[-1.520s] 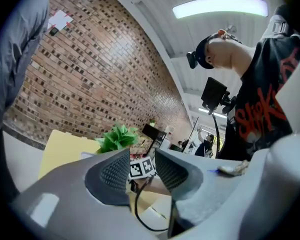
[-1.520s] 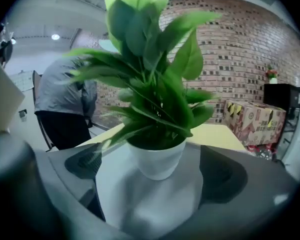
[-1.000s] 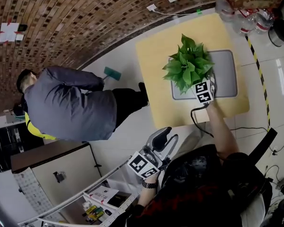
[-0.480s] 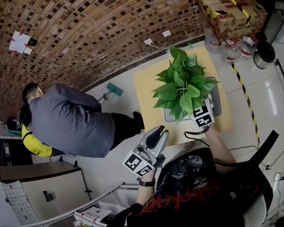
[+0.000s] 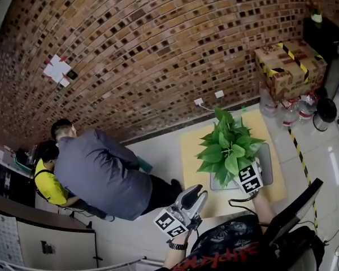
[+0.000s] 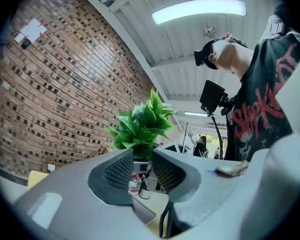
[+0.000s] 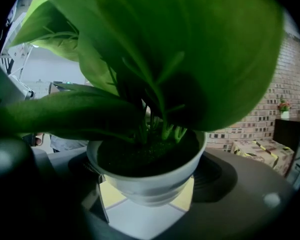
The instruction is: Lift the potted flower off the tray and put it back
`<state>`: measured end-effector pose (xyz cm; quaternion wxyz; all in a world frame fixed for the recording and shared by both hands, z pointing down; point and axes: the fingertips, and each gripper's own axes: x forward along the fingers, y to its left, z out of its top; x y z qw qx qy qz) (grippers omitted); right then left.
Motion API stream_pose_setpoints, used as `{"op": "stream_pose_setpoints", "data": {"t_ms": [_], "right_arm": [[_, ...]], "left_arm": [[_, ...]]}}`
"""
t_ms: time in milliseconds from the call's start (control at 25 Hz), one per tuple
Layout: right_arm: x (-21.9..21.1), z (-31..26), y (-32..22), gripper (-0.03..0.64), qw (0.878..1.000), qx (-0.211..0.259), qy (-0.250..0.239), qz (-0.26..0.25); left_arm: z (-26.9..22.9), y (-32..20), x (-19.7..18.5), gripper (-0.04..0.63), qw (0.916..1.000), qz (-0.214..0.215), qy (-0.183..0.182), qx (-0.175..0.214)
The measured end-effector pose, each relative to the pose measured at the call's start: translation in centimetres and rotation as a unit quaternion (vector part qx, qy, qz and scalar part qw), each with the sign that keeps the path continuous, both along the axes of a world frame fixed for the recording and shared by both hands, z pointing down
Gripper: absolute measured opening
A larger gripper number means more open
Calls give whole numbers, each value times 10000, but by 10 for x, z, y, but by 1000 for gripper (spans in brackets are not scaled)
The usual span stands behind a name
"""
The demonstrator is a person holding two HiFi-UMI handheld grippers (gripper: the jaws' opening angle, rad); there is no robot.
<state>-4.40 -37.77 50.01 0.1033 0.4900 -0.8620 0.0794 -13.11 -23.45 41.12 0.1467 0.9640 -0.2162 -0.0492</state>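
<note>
White pot (image 7: 146, 180), leafy plant: pinched in right gripper (image 5: 243, 175), held clear above grey tray (image 5: 267, 153). Left gripper (image 6: 141, 170): jaws closing, nothing between them.

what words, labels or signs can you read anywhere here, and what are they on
"Slipk": red print on the black shirt; the rest is cut off in the left gripper view.
Wall papers: too small to read.
Box: print is blurred; only yellow-black tape is clear.
Bottles: labels too small to read.
Marker cubes: square codes only, no words.
</note>
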Motion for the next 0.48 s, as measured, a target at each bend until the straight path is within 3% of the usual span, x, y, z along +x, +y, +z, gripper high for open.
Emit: {"op": "stream_pose_setpoints", "data": {"t_ms": [480], "right_arm": [[0,-7,-7,531,9997,57,18,-223]], "left_arm": [[7,-14,-6,120,9986,-520,-13,-97]]}}
